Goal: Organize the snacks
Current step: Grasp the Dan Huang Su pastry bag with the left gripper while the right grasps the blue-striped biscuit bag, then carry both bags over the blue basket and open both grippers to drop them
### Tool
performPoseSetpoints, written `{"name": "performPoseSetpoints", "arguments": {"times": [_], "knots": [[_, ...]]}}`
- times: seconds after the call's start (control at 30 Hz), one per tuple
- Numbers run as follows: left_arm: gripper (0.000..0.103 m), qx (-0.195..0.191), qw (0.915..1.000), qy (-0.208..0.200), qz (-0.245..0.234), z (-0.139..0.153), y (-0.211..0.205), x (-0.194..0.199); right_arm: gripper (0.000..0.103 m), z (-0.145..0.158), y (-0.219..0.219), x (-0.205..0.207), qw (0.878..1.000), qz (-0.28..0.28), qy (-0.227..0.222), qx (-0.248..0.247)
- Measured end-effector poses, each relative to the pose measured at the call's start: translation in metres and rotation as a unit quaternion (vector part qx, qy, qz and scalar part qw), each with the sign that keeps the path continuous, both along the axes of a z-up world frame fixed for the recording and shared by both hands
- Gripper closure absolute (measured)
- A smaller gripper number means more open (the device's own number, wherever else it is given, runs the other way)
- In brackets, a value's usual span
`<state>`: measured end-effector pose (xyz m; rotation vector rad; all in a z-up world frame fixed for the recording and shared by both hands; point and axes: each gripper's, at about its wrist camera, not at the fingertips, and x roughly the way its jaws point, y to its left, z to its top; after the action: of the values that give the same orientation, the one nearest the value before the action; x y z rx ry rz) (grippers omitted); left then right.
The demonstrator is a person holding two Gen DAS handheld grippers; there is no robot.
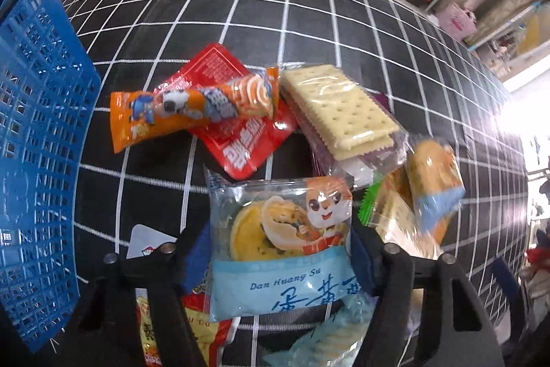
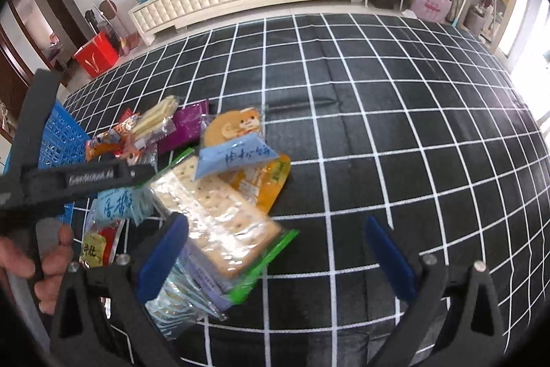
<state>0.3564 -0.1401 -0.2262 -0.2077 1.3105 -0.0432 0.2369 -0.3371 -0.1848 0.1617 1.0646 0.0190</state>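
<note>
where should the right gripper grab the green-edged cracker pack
Take the cracker pack by its green sealed end, coming from the right over bare cloth. That flat crimped edge sticks out free, while the far end is buried under the blue-label pastry. The right gripper is open and close by.

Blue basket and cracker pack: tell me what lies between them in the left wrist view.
In the left wrist view, an orange snack tube lies across a red packet, filling the stretch between the blue basket and the cracker pack.
</note>
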Motion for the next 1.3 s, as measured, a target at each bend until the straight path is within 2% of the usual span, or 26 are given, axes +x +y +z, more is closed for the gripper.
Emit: {"name": "performPoseSetpoints", "arguments": {"times": [0.07,0.17,0.33,0.57,0.77,1.0,1.2,1.3], "knots": [[0.038,-0.007,0.9999,-0.006,-0.01,0.007,-0.001,-0.012,0.0,0.006,0.004,-0.002,1.0,0.002,-0.005,-0.005],[0.038,0.002,0.9987,-0.038,-0.034,0.026,-0.001,-0.03,0.0,0.018,0.009,-0.009,1.0,0.002,-0.014,-0.009],[0.038,0.019,0.99,-0.098,-0.099,0.063,-0.005,-0.06,0.0,0.032,0.025,-0.021,1.0,0.011,-0.021,-0.014],[0.038,0.022,0.9851,-0.127,-0.114,0.085,0.018,-0.101,0.0,0.042,0.051,-0.034,0.998,0.042,-0.022,-0.028],[0.038,0.016,0.9837,-0.133,-0.12,0.085,0.045,-0.144,0.0,0.037,0.069,-0.046,0.996,0.084,-0.018,-0.025],[0.038,0.005,0.9843,-0.133,-0.116,0.072,0.056,-0.172,0.0,0.021,0.087,-0.057,0.988,0.152,0.013,-0.008],[0.038,-0.007,0.9857,-0.118,-0.12,0.054,0.057,-0.186,0.0,0.0,0.111,-0.059,0.977,0.207,0.04,-0.024],[0.038,-0.009,0.9854,-0.117,-0.123,0.052,0.058,-0.19,0.0,-0.014,0.124,-0.049,0.966,0.243,0.055,-0.065]]}}
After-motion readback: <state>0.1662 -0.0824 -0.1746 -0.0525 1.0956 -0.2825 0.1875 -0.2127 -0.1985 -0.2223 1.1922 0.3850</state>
